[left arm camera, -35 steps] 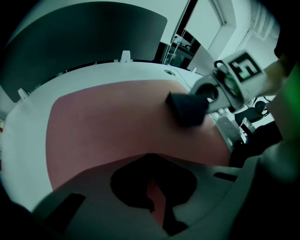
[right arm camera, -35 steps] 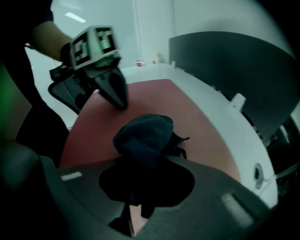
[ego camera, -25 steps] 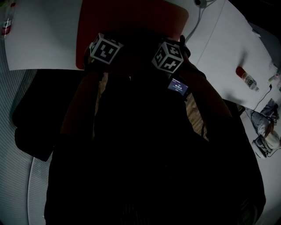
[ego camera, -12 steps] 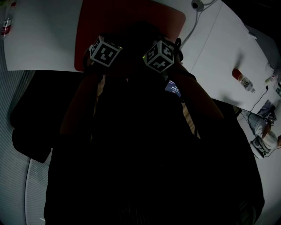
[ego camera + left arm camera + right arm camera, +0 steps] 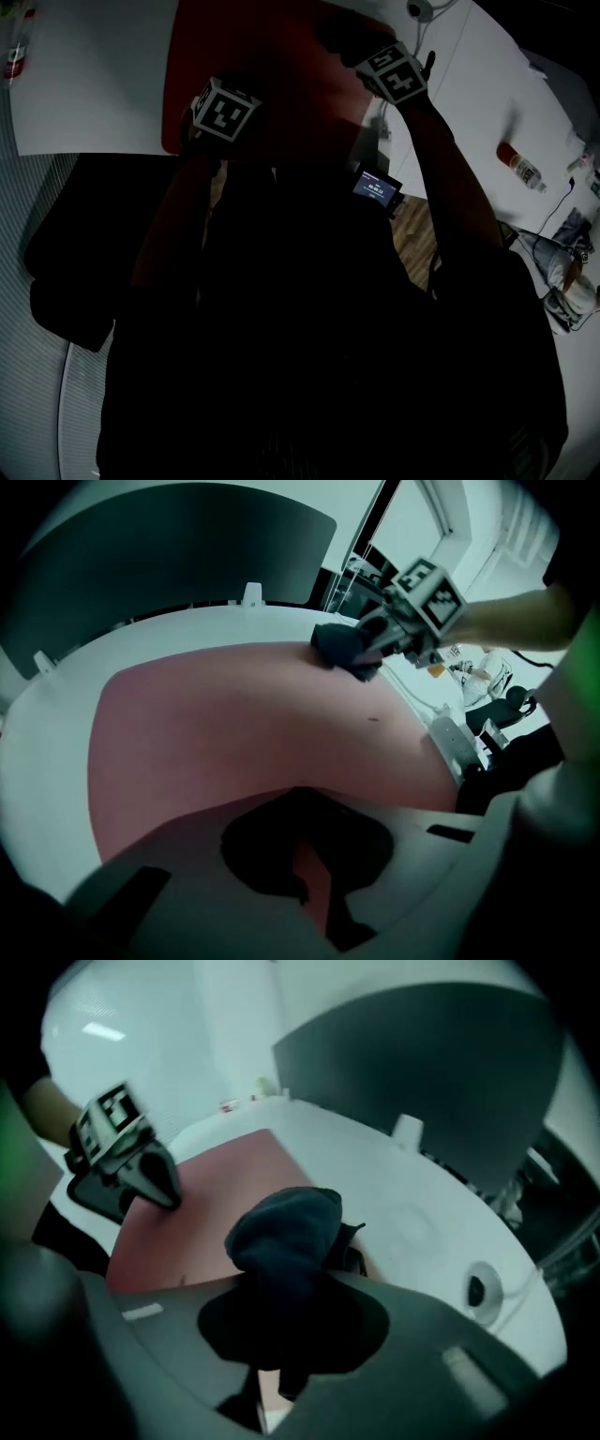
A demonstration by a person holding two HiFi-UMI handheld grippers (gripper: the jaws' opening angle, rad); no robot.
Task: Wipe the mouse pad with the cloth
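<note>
A red mouse pad (image 5: 281, 56) lies on a white table (image 5: 94, 84). My right gripper (image 5: 370, 653) is shut on a dark bunched cloth (image 5: 337, 649) at the pad's far right part. In the right gripper view the cloth (image 5: 286, 1232) bulges out in front of the jaws and hides the fingertips. My left gripper (image 5: 169, 1194) is at the pad's near edge, its fingers drawn to a point, shut on nothing. From the left gripper view the pad (image 5: 234, 724) fills the middle. In the dark head view, only the marker cubes show clearly.
A red-capped bottle (image 5: 520, 167) lies on the table to the right, another bottle (image 5: 13, 47) at the far left. A round white object with a cable (image 5: 478, 1290) sits beyond the pad's right side. A dark curved panel (image 5: 169, 564) stands behind the table.
My right gripper has moved with the cloth from beside the left gripper at the near edge to the pad's far right part. The left gripper has stayed in place.
</note>
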